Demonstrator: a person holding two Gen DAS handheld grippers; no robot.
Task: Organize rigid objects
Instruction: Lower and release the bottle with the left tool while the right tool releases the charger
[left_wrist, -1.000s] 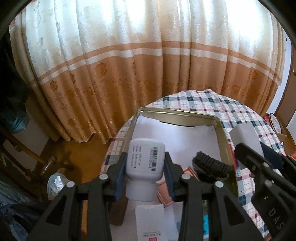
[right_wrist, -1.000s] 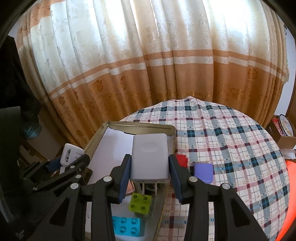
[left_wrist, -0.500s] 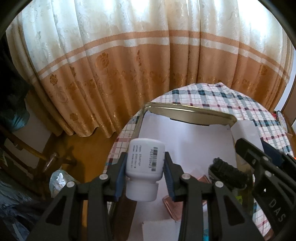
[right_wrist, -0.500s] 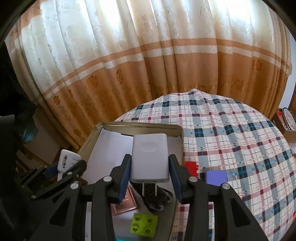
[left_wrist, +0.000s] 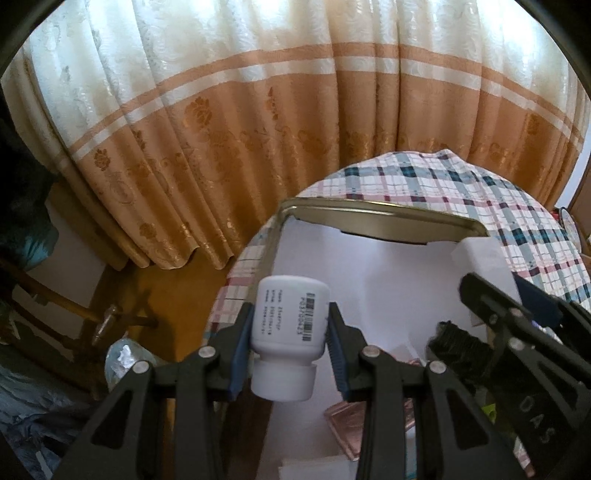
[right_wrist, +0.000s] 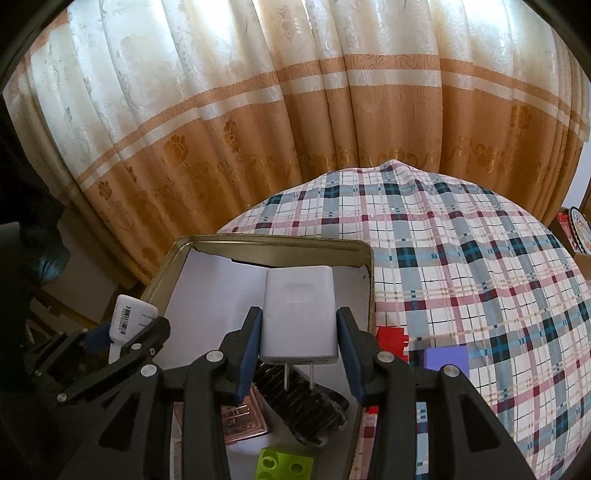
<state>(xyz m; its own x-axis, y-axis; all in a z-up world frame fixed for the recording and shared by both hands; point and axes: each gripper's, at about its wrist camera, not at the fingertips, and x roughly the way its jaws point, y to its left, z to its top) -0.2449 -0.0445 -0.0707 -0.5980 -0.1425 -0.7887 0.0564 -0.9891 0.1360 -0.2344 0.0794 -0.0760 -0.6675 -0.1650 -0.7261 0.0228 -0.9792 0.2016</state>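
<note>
My left gripper (left_wrist: 290, 328) is shut on a small white bottle (left_wrist: 290, 332) with a barcode label, cap toward the camera, held above the near left part of a gold metal tin (left_wrist: 369, 216) lined with white paper. My right gripper (right_wrist: 299, 336) is shut on a white plug charger (right_wrist: 299, 312), its two prongs pointing back at the camera, over the tin (right_wrist: 273, 245). The bottle (right_wrist: 127, 319) and left gripper appear at the left of the right wrist view. The charger (left_wrist: 480, 258) and right gripper show at the right of the left wrist view.
In the tin lie a black brush (right_wrist: 303, 406), a copper-coloured bar (right_wrist: 240, 417) and a lime green brick (right_wrist: 284, 463). A red block (right_wrist: 391, 338) and a purple block (right_wrist: 445, 358) rest on the plaid tablecloth (right_wrist: 461, 258) right of the tin. Curtains hang behind the table.
Both grippers have moved forward and a little down over the tin, still holding the bottle and the charger. The tin's far wall looks nearer, and more of its contents has slid under the grippers.
</note>
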